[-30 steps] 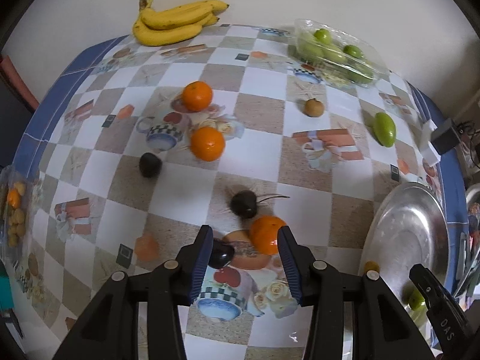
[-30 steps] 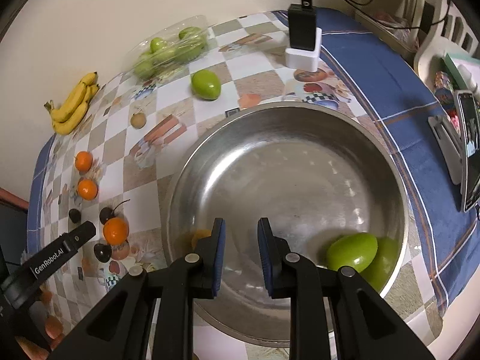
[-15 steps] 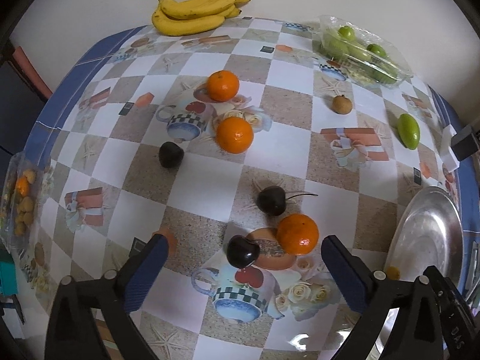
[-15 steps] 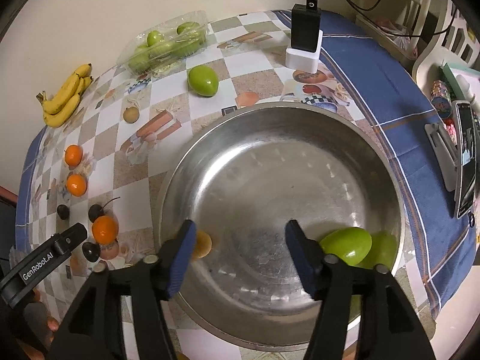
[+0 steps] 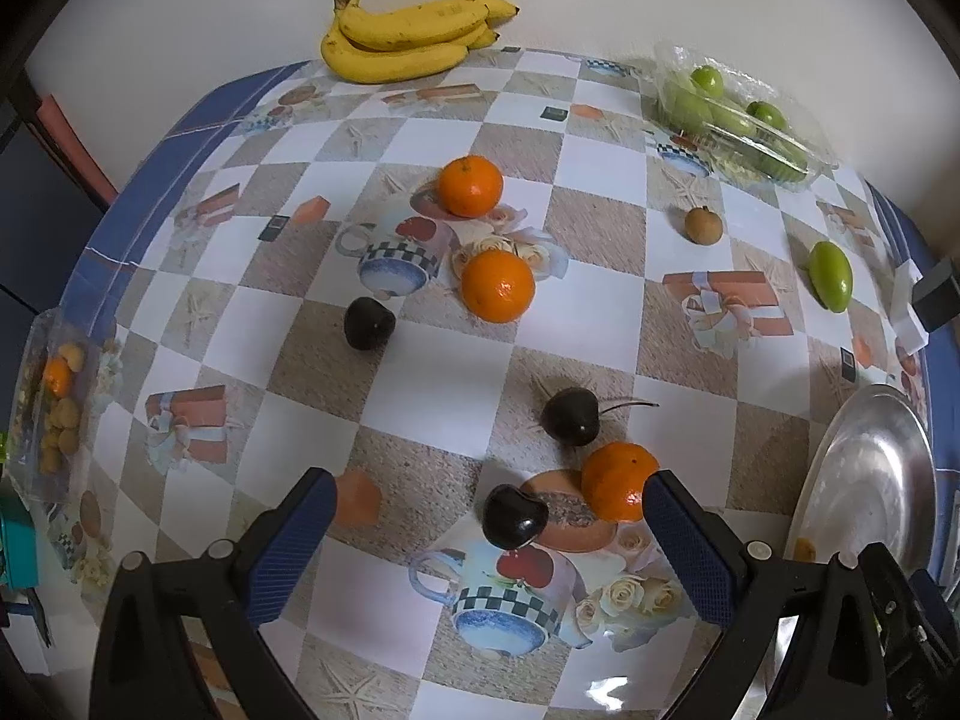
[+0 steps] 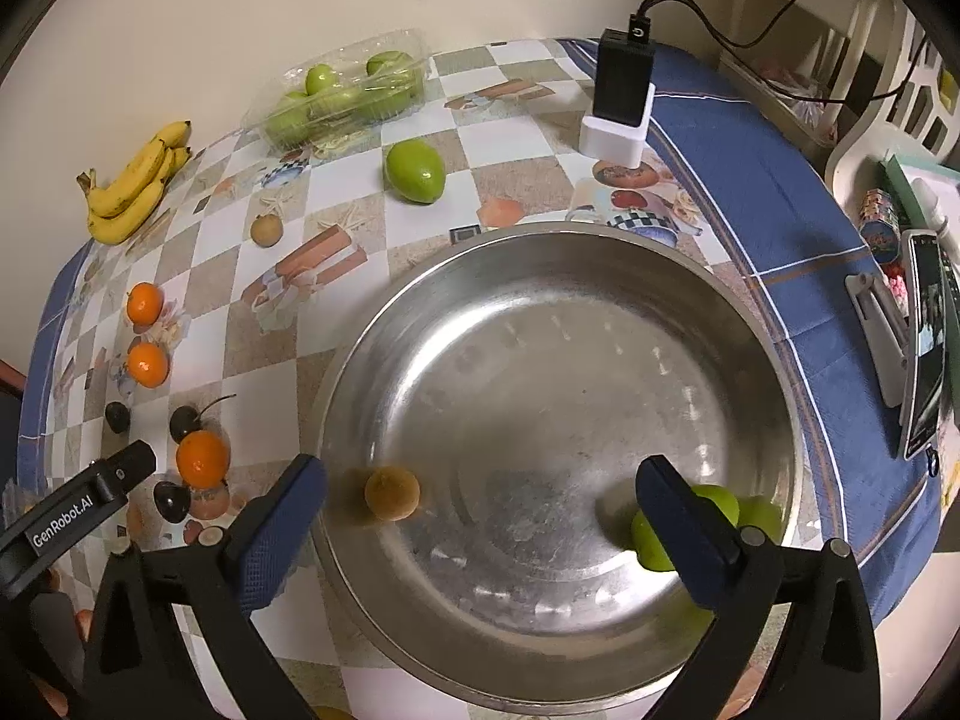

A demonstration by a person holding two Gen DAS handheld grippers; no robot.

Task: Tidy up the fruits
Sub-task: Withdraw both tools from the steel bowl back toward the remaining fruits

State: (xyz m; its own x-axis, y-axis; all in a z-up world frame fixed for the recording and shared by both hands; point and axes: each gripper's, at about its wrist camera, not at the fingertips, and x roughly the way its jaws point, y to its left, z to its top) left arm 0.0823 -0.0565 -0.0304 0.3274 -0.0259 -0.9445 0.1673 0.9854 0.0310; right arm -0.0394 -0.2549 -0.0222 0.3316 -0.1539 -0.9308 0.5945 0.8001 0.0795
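My left gripper (image 5: 486,534) is wide open above the table. A dark cherry (image 5: 514,516) lies between its fingers, with an orange (image 5: 618,481) by the right finger. A stemmed cherry (image 5: 570,416), two more oranges (image 5: 497,285) (image 5: 469,185) and a dark fruit (image 5: 368,323) lie farther out. My right gripper (image 6: 480,510) is wide open and empty over the steel bowl (image 6: 558,450). In the bowl lie a small brown fruit (image 6: 392,493) and green fruits (image 6: 714,516).
Bananas (image 5: 408,39) and a clear tray of green fruits (image 5: 738,114) sit at the far edge. A small brown fruit (image 5: 703,224) and a green fruit (image 5: 831,275) lie on the cloth. A black charger (image 6: 624,96) stands beyond the bowl. A phone (image 6: 927,342) lies at right.
Both grippers have opened wide. The small brown fruit has dropped from the right gripper and now lies in the bowl. The left gripper has pulled back from the dark cherry.
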